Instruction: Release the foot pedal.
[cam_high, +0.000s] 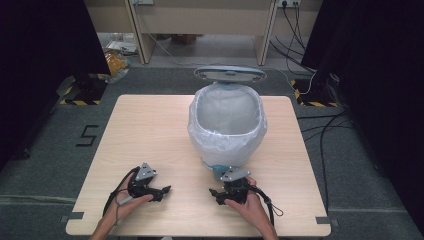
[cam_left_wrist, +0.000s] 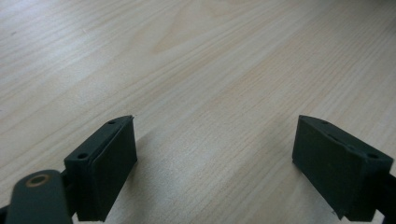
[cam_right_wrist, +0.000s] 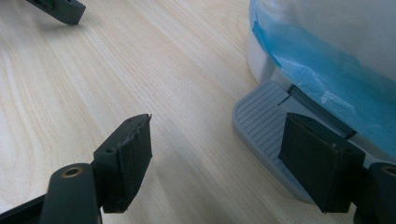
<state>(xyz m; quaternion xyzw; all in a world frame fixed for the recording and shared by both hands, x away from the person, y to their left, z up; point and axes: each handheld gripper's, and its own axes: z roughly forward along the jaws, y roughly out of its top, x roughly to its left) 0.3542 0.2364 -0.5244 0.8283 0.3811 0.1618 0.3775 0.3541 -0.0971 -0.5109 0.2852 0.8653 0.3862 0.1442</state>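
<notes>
- Round white plastic pedal bin (cam_high: 227, 125) standing upright at table centre, long axis vertical, mouth up, grey-rimmed lid (cam_high: 230, 74) tipped open at far side, ribbed grey foot pedal (cam_right_wrist: 264, 123) pointing toward the person.
- Lined with crinkled translucent white bag (cam_high: 200, 127), folded over rim; blue film (cam_right_wrist: 317, 70) seen close in the right gripper view.
- Pale wood-grain table (cam_high: 150, 125), smooth, matte.
- Left gripper (cam_high: 165, 190) lying near front edge, well apart from bin, jaws spread with bare wood between them.
- Right gripper (cam_right_wrist: 217, 163) just beside pedal, jaws apart, gripping nothing, one black pad (cam_right_wrist: 322, 163) over the pedal's edge; contact unclear.
</notes>
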